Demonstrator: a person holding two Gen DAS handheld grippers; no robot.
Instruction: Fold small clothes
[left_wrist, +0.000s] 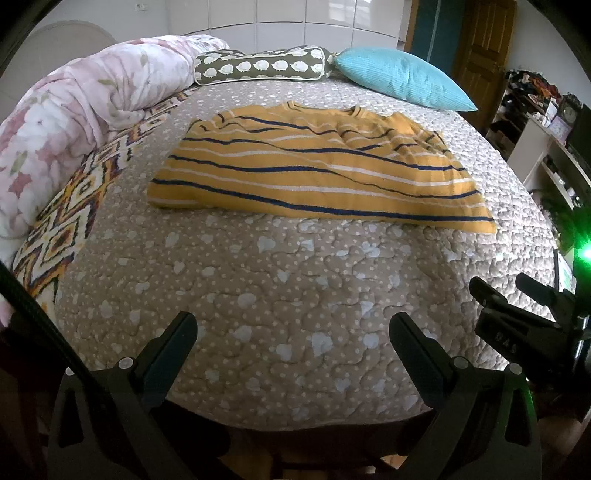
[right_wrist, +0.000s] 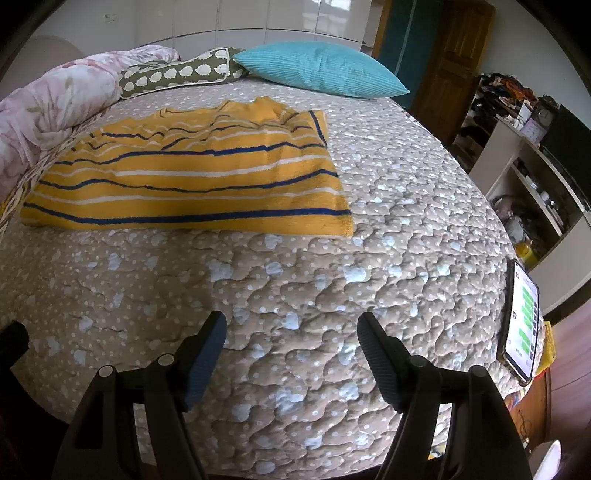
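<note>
Well ahead of both tongs, a yellow striped top (left_wrist: 314, 173) lies flat on the quilted bedspread (left_wrist: 280, 295), toward the pillow end of the bed. Left gripper (left_wrist: 293, 339) and right gripper (right_wrist: 291, 339) both hover over the bed's near edge, fingers spread, holding nothing. The top's sleeves are hard to make out among its rumpled upper folds.
</note>
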